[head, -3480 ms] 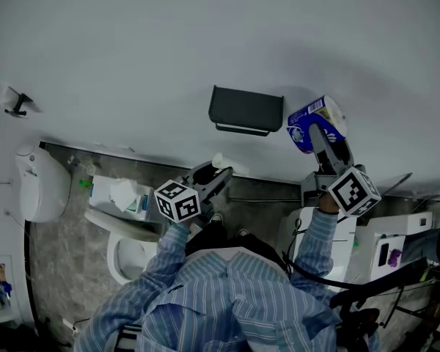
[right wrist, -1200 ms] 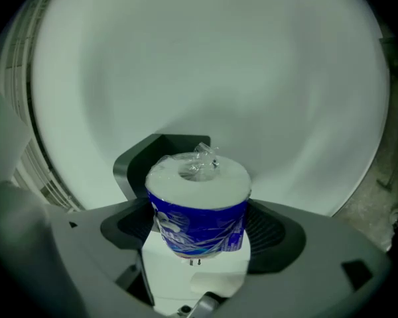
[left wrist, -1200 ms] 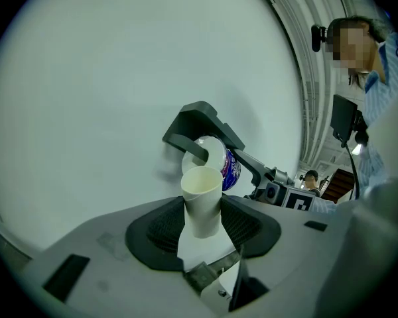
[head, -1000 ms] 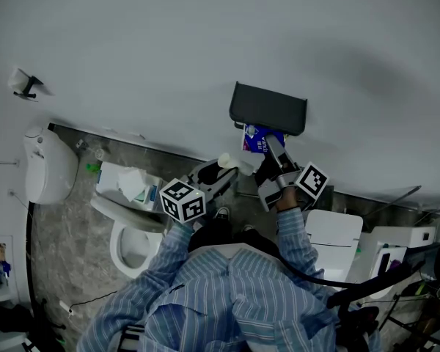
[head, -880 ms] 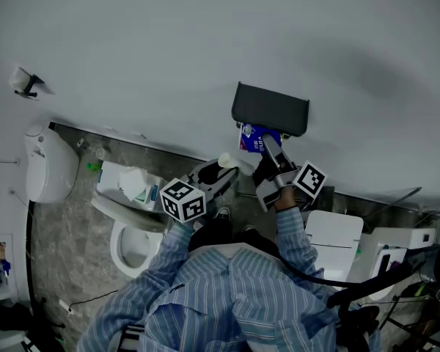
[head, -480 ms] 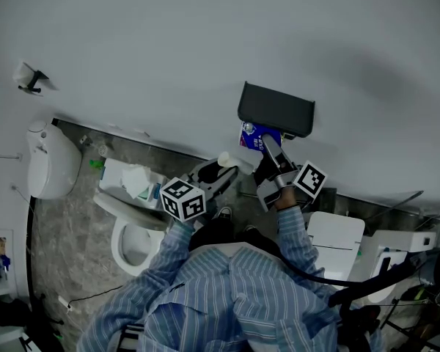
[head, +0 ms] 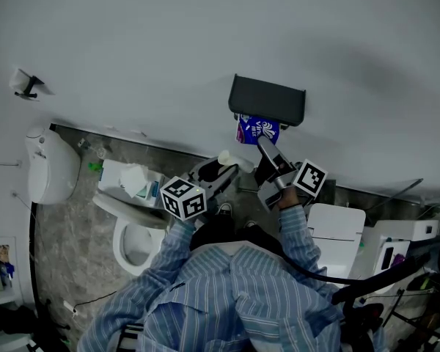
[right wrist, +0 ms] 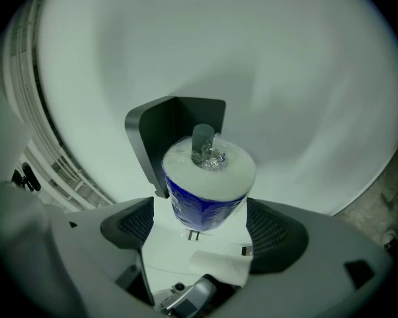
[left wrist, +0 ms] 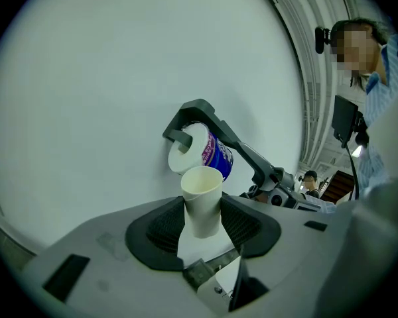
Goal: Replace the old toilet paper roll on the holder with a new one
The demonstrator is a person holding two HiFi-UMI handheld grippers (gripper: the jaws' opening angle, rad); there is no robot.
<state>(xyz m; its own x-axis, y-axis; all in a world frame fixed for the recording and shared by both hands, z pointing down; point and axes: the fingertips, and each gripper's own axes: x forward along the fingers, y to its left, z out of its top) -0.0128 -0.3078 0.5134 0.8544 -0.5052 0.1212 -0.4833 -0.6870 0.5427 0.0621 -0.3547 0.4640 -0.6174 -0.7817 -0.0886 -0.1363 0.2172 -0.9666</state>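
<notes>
Bathroom surroundings are plain: a white wall (head: 205,35), a grey marbled floor (head: 66,226) and a toilet (head: 128,244) low at the left of the head view. Nearest the person, the left claw (left wrist: 202,218) is closed on the bare cardboard tube (left wrist: 201,201) of the spent roll, held upright and well clear of the holder (right wrist: 166,134), probably to keep it out of the way while the other hand works. Further out, the right claw (right wrist: 205,225) points level at the wall with the new roll (right wrist: 209,184) between its pads, which look pressed against its blue wrapper; the roll sits under the holder's dark hood with the peg (right wrist: 202,140) poking into its core, so I judge it is being threaded on. How far the peg reaches through the roll is hidden, as is the holder's arm behind it. Crinkled film bunches around the core, and the wrapper's print is too small to read.
</notes>
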